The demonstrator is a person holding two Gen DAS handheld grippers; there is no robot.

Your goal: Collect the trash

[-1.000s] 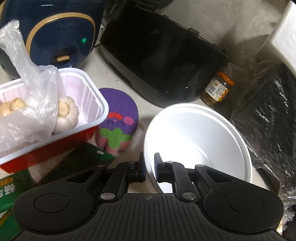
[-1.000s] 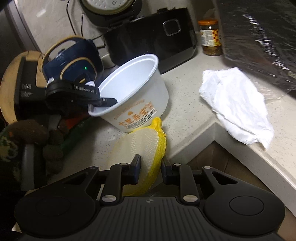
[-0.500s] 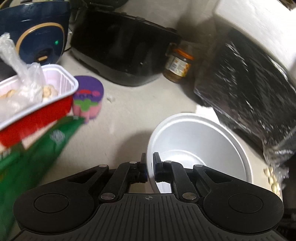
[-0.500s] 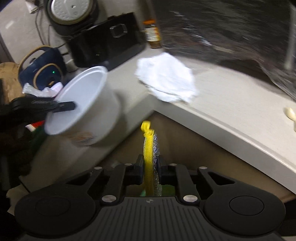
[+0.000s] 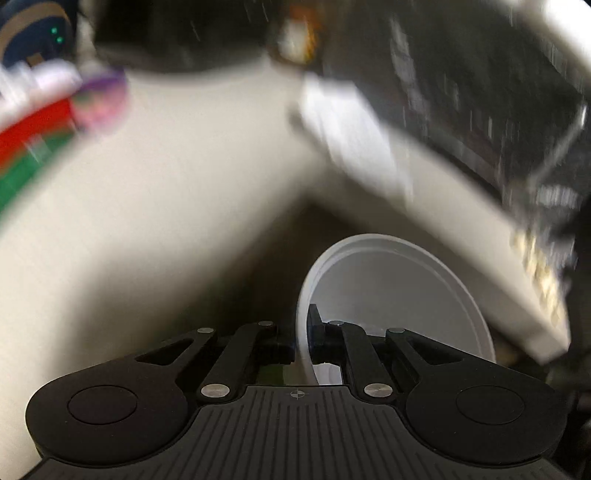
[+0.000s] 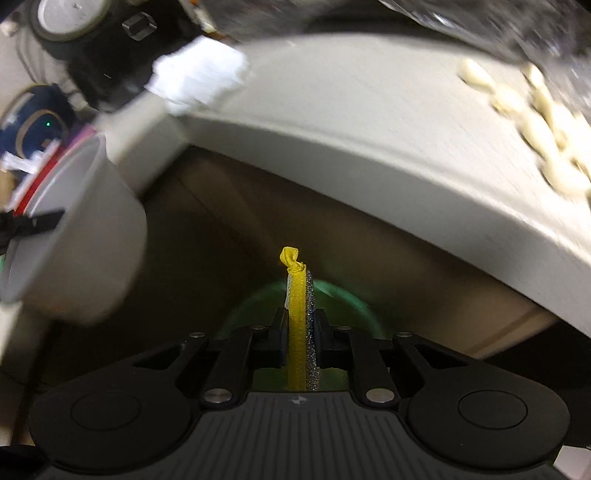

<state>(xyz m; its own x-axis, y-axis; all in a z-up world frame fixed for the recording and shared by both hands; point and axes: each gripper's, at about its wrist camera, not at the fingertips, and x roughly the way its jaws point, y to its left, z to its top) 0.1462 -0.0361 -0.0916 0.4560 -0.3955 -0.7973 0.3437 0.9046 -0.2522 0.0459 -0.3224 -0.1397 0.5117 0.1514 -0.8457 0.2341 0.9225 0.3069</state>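
My left gripper (image 5: 303,341) is shut on the rim of a white disposable bowl (image 5: 399,291), which hangs off the counter's edge over the dark gap in front of the cabinets. In the right wrist view the same bowl (image 6: 85,236) shows at the left, tilted, with the left gripper's finger on its rim. My right gripper (image 6: 300,334) is shut on a flat yellow and grey scouring sponge (image 6: 297,317), held edge-on with a knotted yellow tip up. Below it a round green bin (image 6: 347,295) glows faintly.
The pale L-shaped counter (image 6: 369,122) curves above the gap. On it lie a crumpled white paper towel (image 6: 199,77), several pale garlic cloves (image 6: 539,122), black appliances (image 5: 177,33), a jar (image 5: 295,33), a purple sponge (image 5: 105,99) and a red tray (image 5: 33,125). Everything is motion-blurred.
Both grippers have swung off the counter and down over the gap, carrying the bowl and the sponge. The green bin has come into view under the right gripper.
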